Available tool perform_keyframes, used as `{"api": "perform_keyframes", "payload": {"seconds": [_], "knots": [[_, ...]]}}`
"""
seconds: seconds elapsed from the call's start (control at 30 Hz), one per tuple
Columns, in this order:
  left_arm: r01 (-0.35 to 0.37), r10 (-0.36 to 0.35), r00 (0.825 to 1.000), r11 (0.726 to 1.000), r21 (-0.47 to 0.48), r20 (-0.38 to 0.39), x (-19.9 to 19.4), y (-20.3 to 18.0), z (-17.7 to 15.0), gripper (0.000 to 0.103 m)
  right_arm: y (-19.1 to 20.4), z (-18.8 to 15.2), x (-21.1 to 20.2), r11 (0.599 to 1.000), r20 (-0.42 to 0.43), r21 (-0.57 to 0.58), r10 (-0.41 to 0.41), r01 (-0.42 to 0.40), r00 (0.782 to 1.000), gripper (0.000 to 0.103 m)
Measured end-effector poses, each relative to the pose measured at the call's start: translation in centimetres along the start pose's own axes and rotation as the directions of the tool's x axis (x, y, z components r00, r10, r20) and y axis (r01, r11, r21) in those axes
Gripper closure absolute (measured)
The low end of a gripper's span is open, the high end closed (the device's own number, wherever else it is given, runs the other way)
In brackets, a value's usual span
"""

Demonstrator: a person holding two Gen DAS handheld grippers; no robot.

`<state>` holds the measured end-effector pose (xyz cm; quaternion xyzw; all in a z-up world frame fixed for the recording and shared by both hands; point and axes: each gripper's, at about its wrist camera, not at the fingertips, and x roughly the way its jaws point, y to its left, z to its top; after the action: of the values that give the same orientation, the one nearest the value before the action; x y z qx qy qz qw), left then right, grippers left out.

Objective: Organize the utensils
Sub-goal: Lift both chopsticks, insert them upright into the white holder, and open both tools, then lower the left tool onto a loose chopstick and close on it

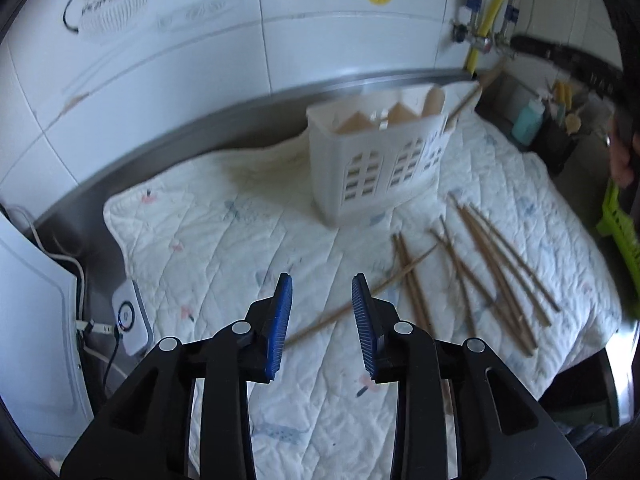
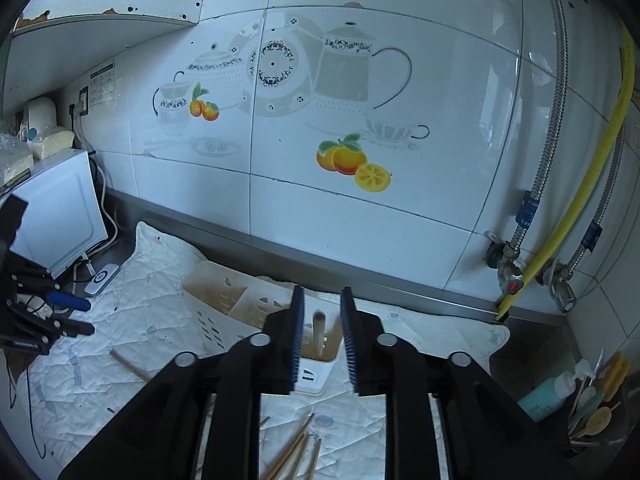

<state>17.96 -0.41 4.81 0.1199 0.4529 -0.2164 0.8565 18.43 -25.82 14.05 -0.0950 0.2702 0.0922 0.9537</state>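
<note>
A white slotted utensil holder (image 1: pixel 376 160) stands on a quilted white mat (image 1: pixel 224 248). Several wooden chopsticks (image 1: pixel 480 268) lie loose on the mat to its right front. My left gripper (image 1: pixel 322 292) is open and empty, low over the mat; one chopstick (image 1: pixel 360 300) runs across between its blue pads. My right gripper (image 2: pixel 322 312) is open, above the holder (image 2: pixel 224 312). A chopstick (image 2: pixel 319 332) stands in the holder's compartment, seen between the fingers, with nothing gripping it. More chopsticks (image 2: pixel 296 456) lie below. The left gripper (image 2: pixel 60 312) shows at the right wrist view's left edge.
A tiled wall (image 2: pixel 360 200) with fruit decals rises behind a steel counter edge (image 1: pixel 160 136). A white appliance (image 2: pixel 56 208) with cables stands left. Pipes, valves and a yellow hose (image 2: pixel 560 240) are on the right. A black caddy with spoons (image 2: pixel 592 416) and a teal bottle (image 2: pixel 548 396) stand at the right.
</note>
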Motion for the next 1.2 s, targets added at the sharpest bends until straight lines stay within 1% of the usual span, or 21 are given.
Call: {"api": "perform_keyframes", "payload": {"seconds": [0.03,0.1,0.2,0.3,0.37,0.43,0.63,0.7,0.77,0.8,0.87,0.93,1.03,1.13,1.2], "knots": [[-0.001,0.001,1.000,1.000,0.005,-0.011,0.6,0.3,-0.7,0.072,0.1,0.0,-0.1,1.000,0.001,-0.005,-0.001,0.001,1.000,0.078],[-0.004,0.005,1.000,1.000,0.029,-0.026,1.7,0.7,-2.0,0.072,0.3,0.1,-0.6,1.000,0.008,-0.018,-0.009,0.009,1.000,0.077],[-0.013,0.016,0.998,0.997,0.073,-0.054,3.4,1.1,-3.8,0.072,0.5,0.0,-1.4,1.000,0.022,-0.020,-0.010,0.010,1.000,0.071],[-0.009,0.018,0.997,0.993,0.118,-0.072,4.9,1.3,-5.2,0.072,0.6,-0.1,-2.3,1.000,0.034,-0.016,0.001,0.000,0.999,0.070],[-0.017,0.029,0.996,0.991,0.134,-0.088,6.1,1.6,-6.1,0.072,0.6,-0.3,-2.9,1.000,0.042,-0.002,0.020,-0.020,0.999,0.070],[-0.007,0.020,0.995,0.990,0.141,-0.094,7.1,2.1,-6.8,0.072,0.8,-0.5,-3.4,0.999,0.050,0.004,0.034,-0.035,0.998,0.070],[0.017,0.002,0.995,0.983,0.182,-0.103,8.7,2.7,-7.9,0.072,1.4,-1.2,-4.5,0.999,0.066,0.001,0.053,-0.054,0.996,0.069],[0.007,0.011,0.995,0.983,0.184,-0.096,9.1,3.1,-7.9,0.072,1.7,-1.4,-4.8,0.998,0.072,-0.001,0.060,-0.060,0.996,0.069],[0.028,-0.011,0.996,0.983,0.182,-0.094,9.4,3.5,-7.8,0.072,2.0,-1.6,-5.1,0.998,0.076,-0.007,0.064,-0.064,0.995,0.068],[0.025,-0.008,0.996,0.982,0.186,-0.091,9.5,3.6,-7.8,0.072,2.2,-1.7,-5.2,0.998,0.079,-0.009,0.065,-0.065,0.995,0.066],[0.055,-0.037,0.995,0.979,0.196,-0.092,9.7,3.5,-7.7,0.072,2.5,-1.8,-5.4,0.997,0.082,-0.013,0.071,-0.070,0.994,0.065],[0.060,-0.038,0.993,0.978,0.201,-0.109,10.1,3.4,-7.8,0.072,2.8,-2.0,-5.5,0.997,0.082,-0.018,0.072,-0.071,0.994,0.065],[0.061,-0.039,0.993,0.978,0.202,-0.109,10.4,3.4,-8.0,0.072,3.1,-2.2,-5.4,0.997,0.078,-0.017,0.081,-0.080,0.994,0.065],[0.122,-0.103,0.988,0.976,0.179,-0.114,9.9,3.4,-8.2,0.074,3.3,-2.6,-5.3,0.996,0.072,-0.014,0.090,-0.089,0.993,0.065],[0.141,-0.119,0.986,0.969,0.201,-0.119,9.6,2.8,-8.5,0.074,3.4,-2.9,-5.4,0.996,0.071,-0.015,0.091,-0.090,0.993,0.065]]}}
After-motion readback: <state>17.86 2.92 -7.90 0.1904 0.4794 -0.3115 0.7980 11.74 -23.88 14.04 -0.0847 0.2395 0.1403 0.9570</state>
